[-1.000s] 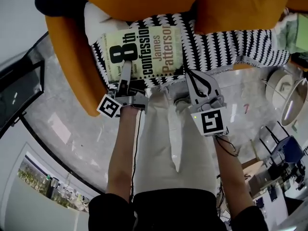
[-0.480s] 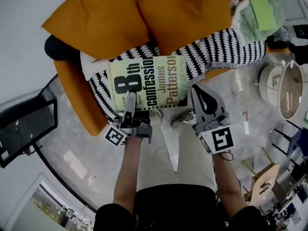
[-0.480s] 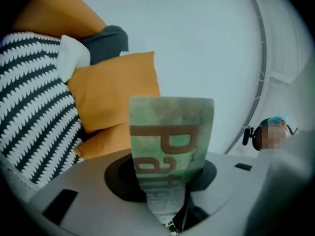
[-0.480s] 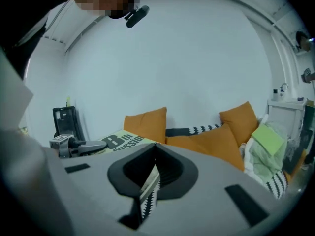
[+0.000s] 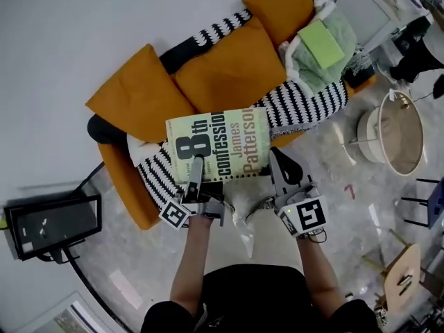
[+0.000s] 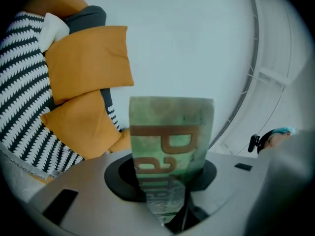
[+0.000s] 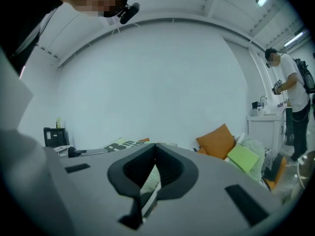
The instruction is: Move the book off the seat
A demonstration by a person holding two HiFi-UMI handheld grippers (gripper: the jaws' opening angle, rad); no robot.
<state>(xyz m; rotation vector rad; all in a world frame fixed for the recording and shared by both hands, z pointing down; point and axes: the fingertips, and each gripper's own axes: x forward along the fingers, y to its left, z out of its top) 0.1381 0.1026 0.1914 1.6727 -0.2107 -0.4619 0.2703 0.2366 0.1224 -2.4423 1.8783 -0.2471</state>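
Note:
The book [image 5: 218, 144], pale green with "8th confession" on its cover, hangs lifted above the orange sofa's [image 5: 132, 207] striped seat blanket [image 5: 309, 106]. My left gripper [image 5: 195, 164] is shut on the book's near edge; in the left gripper view the book [image 6: 170, 136] stands up between the jaws of the left gripper [image 6: 171, 191]. My right gripper [image 5: 274, 157] is shut at the book's near right corner. In the right gripper view a pale sheet edge shows inside the closed jaws of the right gripper [image 7: 156, 154], and the book's cover [image 7: 123, 144] lies beyond.
Orange cushions [image 5: 229, 71] line the sofa back, with a green folded cloth [image 5: 322, 44] at its far end. A round white side table [image 5: 392, 130] stands to the right, a black box [image 5: 52, 220] to the left, a wooden chair [image 5: 402, 276] near right. A person [image 7: 290, 102] stands far off.
Both grippers have risen together with the book, which has come up off the striped seat. The sofa now looks smaller and farther below.

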